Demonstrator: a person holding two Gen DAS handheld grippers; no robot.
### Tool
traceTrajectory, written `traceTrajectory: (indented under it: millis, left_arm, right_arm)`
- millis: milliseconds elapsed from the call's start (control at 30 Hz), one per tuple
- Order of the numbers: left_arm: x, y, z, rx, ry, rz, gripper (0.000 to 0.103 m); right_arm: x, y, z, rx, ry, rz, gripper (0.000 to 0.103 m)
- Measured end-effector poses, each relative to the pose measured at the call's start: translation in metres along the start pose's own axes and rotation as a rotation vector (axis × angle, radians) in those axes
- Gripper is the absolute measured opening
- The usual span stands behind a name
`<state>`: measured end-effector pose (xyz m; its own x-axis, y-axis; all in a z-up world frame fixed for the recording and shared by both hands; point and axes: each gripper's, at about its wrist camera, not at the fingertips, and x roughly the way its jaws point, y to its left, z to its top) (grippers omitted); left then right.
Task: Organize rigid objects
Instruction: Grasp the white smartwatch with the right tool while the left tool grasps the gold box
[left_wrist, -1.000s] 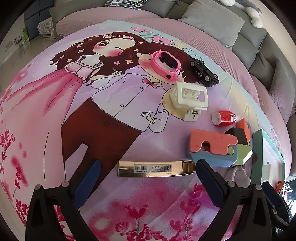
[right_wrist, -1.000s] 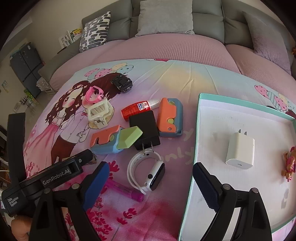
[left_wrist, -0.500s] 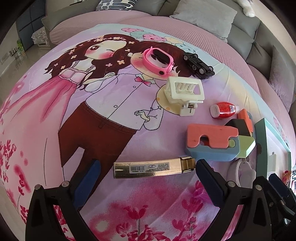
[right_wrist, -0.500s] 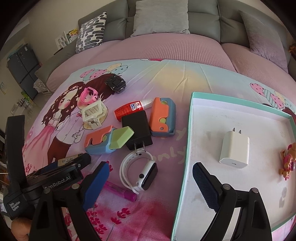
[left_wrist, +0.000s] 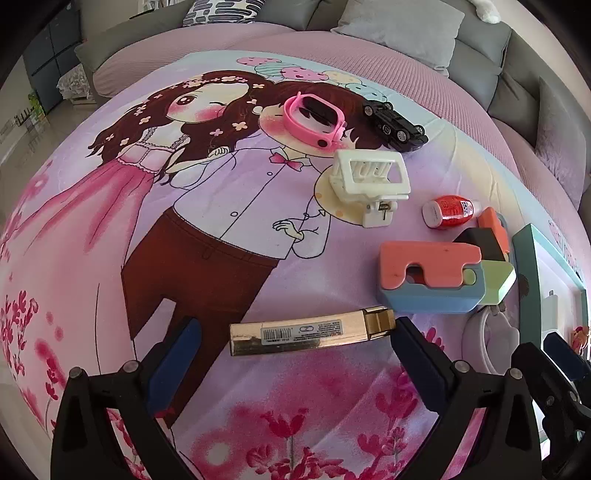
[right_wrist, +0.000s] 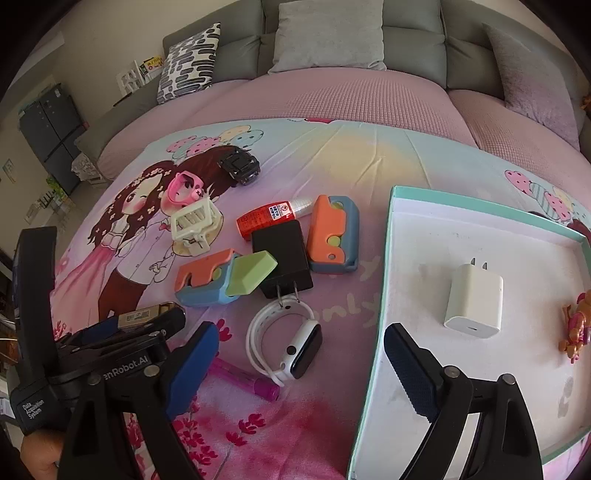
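Tray (right_wrist: 388, 258) interior with charger (right_wrist: 474, 301), right-only

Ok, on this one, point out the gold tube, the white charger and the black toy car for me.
gold tube (left_wrist: 303, 332), left wrist view, on the barcode label at mid-body.
white charger (right_wrist: 474, 302), right wrist view, on its flat top face, inside the tray.
black toy car (left_wrist: 394, 120), left wrist view, on its body.
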<state>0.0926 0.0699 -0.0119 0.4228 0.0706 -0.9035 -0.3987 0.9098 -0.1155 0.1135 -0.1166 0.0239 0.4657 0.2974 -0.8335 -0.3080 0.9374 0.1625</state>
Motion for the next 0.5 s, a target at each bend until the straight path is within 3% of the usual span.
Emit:
traceTrajectory:
  millis: [133,267,500]
  left_arm:
    - [-0.001,0.005,0.001,-0.008,-0.005,0.002,0.1]
    - [-0.003,0.007,0.002,-0.012,-0.013,-0.001,0.094]
    - [-0.002,0.011,0.004,-0.012,-0.015,0.003,0.094]
  right_arm:
    - [0.002,0.002,0.0,-0.009,0.002,-0.01,0.089]
    - [-0.001,-0.001,0.001,0.004,-0.012,-0.013,0.08]
    - [-0.007,0.009,0.002,-0.028,-0.046,0.024,0.074]
